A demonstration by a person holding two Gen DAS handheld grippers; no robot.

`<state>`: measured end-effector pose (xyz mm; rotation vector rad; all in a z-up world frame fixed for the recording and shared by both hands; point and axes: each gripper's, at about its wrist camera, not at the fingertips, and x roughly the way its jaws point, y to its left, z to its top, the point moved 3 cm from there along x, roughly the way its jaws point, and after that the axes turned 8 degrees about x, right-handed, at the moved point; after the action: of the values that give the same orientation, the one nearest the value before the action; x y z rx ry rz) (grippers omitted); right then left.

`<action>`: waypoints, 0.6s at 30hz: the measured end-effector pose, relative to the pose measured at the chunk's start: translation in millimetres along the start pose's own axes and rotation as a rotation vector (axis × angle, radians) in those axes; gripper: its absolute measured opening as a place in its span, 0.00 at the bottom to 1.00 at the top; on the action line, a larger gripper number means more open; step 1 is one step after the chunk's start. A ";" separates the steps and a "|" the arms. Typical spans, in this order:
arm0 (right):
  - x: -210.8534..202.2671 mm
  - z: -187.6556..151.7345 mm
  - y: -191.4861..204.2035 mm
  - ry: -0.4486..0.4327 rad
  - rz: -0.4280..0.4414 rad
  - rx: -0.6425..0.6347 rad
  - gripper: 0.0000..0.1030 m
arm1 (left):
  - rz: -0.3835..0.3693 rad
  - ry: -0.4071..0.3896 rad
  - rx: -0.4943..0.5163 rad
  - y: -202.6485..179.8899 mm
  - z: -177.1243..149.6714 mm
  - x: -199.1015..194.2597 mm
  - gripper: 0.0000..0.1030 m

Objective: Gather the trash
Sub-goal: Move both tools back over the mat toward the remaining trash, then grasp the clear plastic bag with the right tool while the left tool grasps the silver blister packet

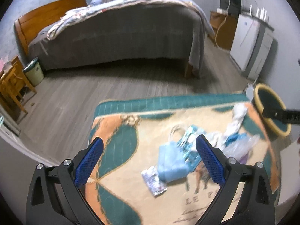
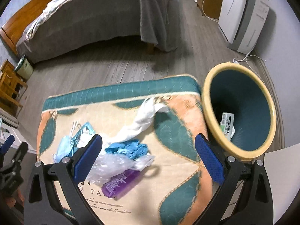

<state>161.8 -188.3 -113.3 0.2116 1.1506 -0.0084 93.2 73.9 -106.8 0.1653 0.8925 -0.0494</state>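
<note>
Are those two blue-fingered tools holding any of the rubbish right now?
No. The left tool and the right tool are both open with nothing between their fingers; the rubbish lies loose on the mat.

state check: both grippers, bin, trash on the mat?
left gripper: open, empty, above the mat
right gripper: open, empty
bin: upright beside the mat, some trash inside
white cloth: on mat
blue glove: crumpled, on mat
clear bag: crumpled
purple packet: flat on mat

dim, bluish | motion blur, perhaps shake | fisheye-bent, dark corners
</note>
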 end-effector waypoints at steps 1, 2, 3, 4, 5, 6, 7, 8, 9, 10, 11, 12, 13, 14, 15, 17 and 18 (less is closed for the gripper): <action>3.0 -3.2 4.0 0.011 0.001 -0.004 0.94 | -0.007 0.026 0.004 1.7 -6.1 6.0 0.95; 6.3 -6.6 7.9 0.022 0.001 -0.007 0.94 | -0.010 0.050 0.009 3.7 -12.3 11.7 0.95; 8.7 -9.0 10.4 0.031 0.001 -0.009 0.94 | -0.009 0.067 0.014 4.1 -16.0 15.8 0.95; 11.1 -11.9 13.6 0.041 -0.002 -0.011 0.94 | -0.002 0.094 0.021 6.1 -20.6 21.3 0.95; 13.9 -14.6 17.0 0.049 -0.007 -0.015 0.94 | 0.008 0.120 0.023 9.2 -25.4 26.4 0.95; 15.9 -17.2 19.9 0.055 -0.010 -0.019 0.94 | 0.019 0.149 0.018 12.8 -30.3 31.2 0.95; 18.7 -20.5 24.1 0.062 -0.018 -0.025 0.94 | 0.026 0.172 0.008 16.9 -33.9 34.8 0.95; 20.6 -22.7 27.0 0.066 -0.021 -0.028 0.94 | 0.028 0.185 -0.002 19.6 -35.8 38.3 0.95; 22.3 -24.5 29.7 0.072 -0.020 -0.030 0.94 | 0.025 0.202 -0.016 22.9 -38.7 41.3 0.95; 24.4 -26.5 33.5 0.080 -0.014 -0.033 0.94 | 0.021 0.211 -0.021 24.1 -40.3 43.6 0.95; 26.6 -28.5 38.1 0.087 -0.007 -0.040 0.94 | 0.017 0.230 -0.024 25.1 -43.1 47.4 0.95; 28.3 -30.0 41.4 0.092 -0.005 -0.050 0.93 | 0.012 0.255 -0.024 25.1 -46.8 52.3 0.95; 30.3 -31.8 44.8 0.099 -0.006 -0.062 0.92 | 0.009 0.274 -0.021 24.0 -49.4 56.3 0.95; 33.0 -33.4 47.5 0.110 -0.006 -0.072 0.90 | 0.009 0.303 -0.017 23.2 -53.6 61.8 0.94; 35.7 -35.7 48.7 0.122 -0.005 -0.077 0.87 | 0.007 0.329 -0.013 22.2 -57.6 67.2 0.93; 43.4 -40.6 51.0 0.159 0.004 -0.081 0.84 | 0.000 0.363 -0.004 20.1 -63.1 75.1 0.93; 47.1 -43.1 52.0 0.177 0.009 -0.084 0.81 | -0.004 0.384 0.006 17.5 -65.9 80.0 0.93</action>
<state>148.1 -125.1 -164.4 0.1448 1.3239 0.0677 94.5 104.1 -207.4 0.1820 1.2755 -0.0246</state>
